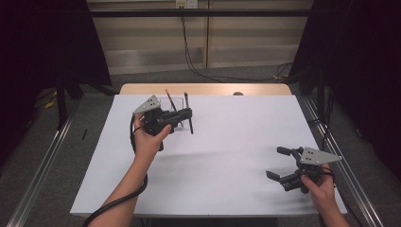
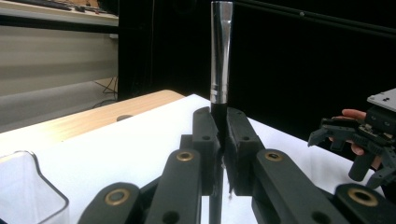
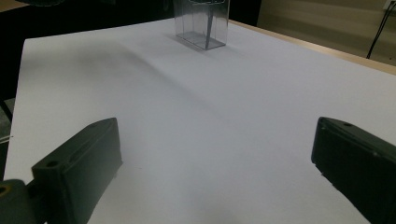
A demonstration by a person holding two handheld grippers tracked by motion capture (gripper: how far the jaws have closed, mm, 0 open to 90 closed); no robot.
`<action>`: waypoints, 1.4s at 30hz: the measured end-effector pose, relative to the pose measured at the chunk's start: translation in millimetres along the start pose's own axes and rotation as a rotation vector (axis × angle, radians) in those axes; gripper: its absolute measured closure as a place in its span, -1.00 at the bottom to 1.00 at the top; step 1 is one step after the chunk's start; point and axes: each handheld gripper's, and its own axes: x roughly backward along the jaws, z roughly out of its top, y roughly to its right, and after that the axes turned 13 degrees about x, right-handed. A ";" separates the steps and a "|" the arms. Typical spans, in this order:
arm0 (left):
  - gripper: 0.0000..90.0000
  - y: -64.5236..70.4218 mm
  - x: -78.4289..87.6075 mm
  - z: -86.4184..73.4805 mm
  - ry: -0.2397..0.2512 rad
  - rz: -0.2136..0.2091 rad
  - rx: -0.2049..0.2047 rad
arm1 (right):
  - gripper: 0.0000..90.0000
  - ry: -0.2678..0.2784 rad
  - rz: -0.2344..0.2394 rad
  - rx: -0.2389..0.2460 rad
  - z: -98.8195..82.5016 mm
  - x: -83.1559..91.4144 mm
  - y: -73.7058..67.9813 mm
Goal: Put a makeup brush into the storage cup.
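My left gripper (image 1: 188, 113) is held above the far left of the white table (image 1: 227, 156), shut on a thin black brush handle (image 1: 191, 126). The left gripper view shows the jaws (image 2: 220, 123) pressed together on that black handle, with the brush's silver ferrule (image 2: 221, 51) rising upright above them. Just behind the gripper stands a clear plastic box (image 1: 176, 105) with a brown-handled brush (image 1: 169, 98) leaning in it. My right gripper (image 1: 278, 162) rests near the table's front right, its jaws wide open (image 3: 215, 172) with nothing between them.
The clear box (image 3: 201, 23) shows far off in the right gripper view, and its corner (image 2: 23, 186) at the lower left of the left gripper view. A wooden strip (image 1: 203, 89) runs along the table's far edge. Black curtains stand on both sides.
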 end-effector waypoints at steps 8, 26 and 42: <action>0.86 -3.7 0.3 5.4 0.005 0.011 -0.001 | -0.98 -0.003 0.000 -0.002 -0.4 0.3 0.0; 0.86 -8.7 -1.2 16.0 0.014 0.027 0.000 | -0.98 -0.001 0.000 0.000 -0.4 0.1 0.3; 0.86 -10.0 -2.0 30.6 0.024 0.051 -0.017 | -0.98 0.003 0.004 -0.001 -0.6 -0.5 0.2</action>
